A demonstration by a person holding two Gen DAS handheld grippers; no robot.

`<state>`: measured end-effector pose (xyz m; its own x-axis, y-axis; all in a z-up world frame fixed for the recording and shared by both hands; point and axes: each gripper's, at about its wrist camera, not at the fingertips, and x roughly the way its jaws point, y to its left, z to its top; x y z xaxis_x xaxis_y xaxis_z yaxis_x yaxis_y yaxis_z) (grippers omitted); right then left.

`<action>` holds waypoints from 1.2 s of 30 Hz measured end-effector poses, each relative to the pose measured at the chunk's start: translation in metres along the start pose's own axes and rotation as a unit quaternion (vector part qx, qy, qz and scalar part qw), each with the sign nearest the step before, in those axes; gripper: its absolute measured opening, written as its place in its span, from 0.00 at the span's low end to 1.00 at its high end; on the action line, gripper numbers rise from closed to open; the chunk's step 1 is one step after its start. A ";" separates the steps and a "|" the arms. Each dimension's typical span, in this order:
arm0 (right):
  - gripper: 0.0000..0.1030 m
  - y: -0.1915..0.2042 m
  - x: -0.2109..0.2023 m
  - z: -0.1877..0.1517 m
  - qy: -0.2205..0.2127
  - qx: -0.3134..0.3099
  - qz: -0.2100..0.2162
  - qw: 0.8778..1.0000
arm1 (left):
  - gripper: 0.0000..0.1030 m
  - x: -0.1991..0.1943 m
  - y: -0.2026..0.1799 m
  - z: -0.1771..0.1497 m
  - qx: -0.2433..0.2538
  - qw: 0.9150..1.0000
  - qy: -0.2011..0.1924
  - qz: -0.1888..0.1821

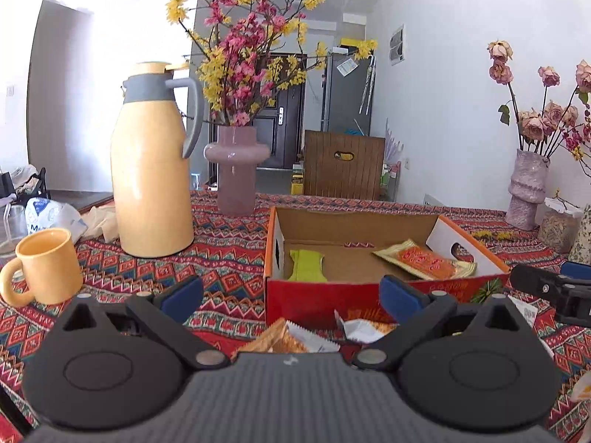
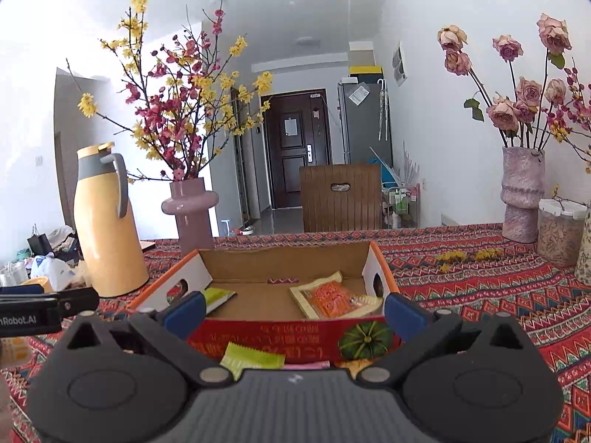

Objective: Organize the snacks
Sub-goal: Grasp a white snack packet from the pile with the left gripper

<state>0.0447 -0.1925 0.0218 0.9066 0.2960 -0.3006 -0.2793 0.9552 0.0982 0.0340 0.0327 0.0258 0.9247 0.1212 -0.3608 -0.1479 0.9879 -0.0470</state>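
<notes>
The left gripper (image 1: 291, 297) gapes wide and empty, with loose snack packets (image 1: 288, 339) on the tablecloth just under it. The cardboard box (image 1: 369, 295) sits beyond, holding two packets. The right gripper (image 2: 293, 308) is likewise spread wide, over a green packet (image 2: 253, 358).

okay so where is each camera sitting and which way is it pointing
Left wrist: on the left gripper, facing across the table at the box; its open fingers show, the jug ahead-left.
Right wrist: on the right gripper, facing the box squarely; its open fingers show.
Shared: box, jug, orange packet.
</notes>
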 end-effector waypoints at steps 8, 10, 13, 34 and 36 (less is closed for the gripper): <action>1.00 -0.006 -0.024 -0.036 0.039 0.006 -0.013 0.999 | 1.00 -0.011 0.007 -0.039 0.006 0.999 0.050 -0.012; 1.00 -0.008 -0.027 -0.045 0.051 0.008 -0.015 0.999 | 1.00 -0.010 0.006 -0.047 0.009 0.998 0.067 -0.015; 1.00 -0.008 -0.030 -0.051 0.059 0.010 -0.016 0.998 | 1.00 -0.011 0.001 -0.055 0.013 0.996 0.086 -0.021; 1.00 -0.014 -0.043 -0.056 0.059 0.018 -0.008 0.998 | 0.53 -0.007 -0.036 -0.078 0.072 0.986 0.150 -0.016; 1.00 -0.014 -0.043 -0.057 0.059 0.018 -0.008 0.998 | 0.45 -0.009 -0.037 -0.077 0.073 0.986 0.148 -0.021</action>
<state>-0.0086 -0.2182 -0.0202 0.8669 0.2810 -0.4117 -0.2516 0.9597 0.1252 0.0045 -0.0120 -0.0413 0.7830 0.0683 -0.6183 -0.0402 0.9974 0.0593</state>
